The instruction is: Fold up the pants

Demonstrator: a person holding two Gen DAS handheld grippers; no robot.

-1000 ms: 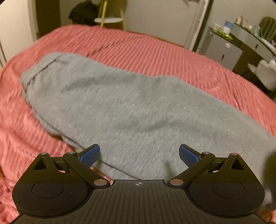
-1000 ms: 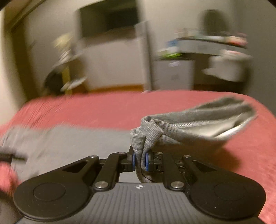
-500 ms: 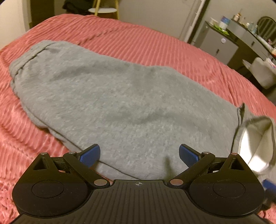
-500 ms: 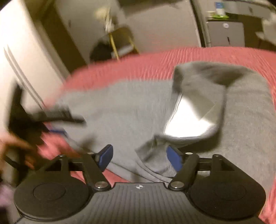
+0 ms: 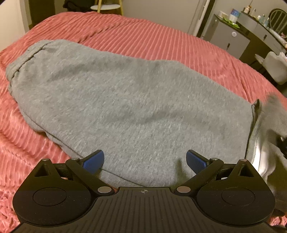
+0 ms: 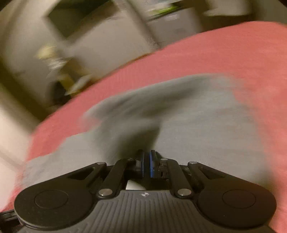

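Observation:
Grey sweatpants (image 5: 125, 100) lie folded lengthwise across the red ribbed bedspread (image 5: 161, 41), waistband at the far left. My left gripper (image 5: 145, 161) hovers open over their near edge, nothing between its blue pads. At the right end the cloth is turned up, showing its pale inside (image 5: 263, 143). In the blurred right wrist view, my right gripper (image 6: 146, 164) is closing, its pads almost together over the pants (image 6: 206, 129). A dark ridge of grey cloth (image 6: 141, 132) rises straight from the pads, so they seem to pinch a fold.
A yellow-legged stool (image 5: 105, 7) stands beyond the bed's far edge. A grey cabinet (image 5: 231, 41) and a cluttered counter (image 5: 260, 21) stand at the right, with a pale chair (image 5: 276, 68) beside the bed.
The right gripper let go of the cuff, opened wide, then closed again lower on the cloth while rolling and dropping. The left gripper stayed open and nearly still.

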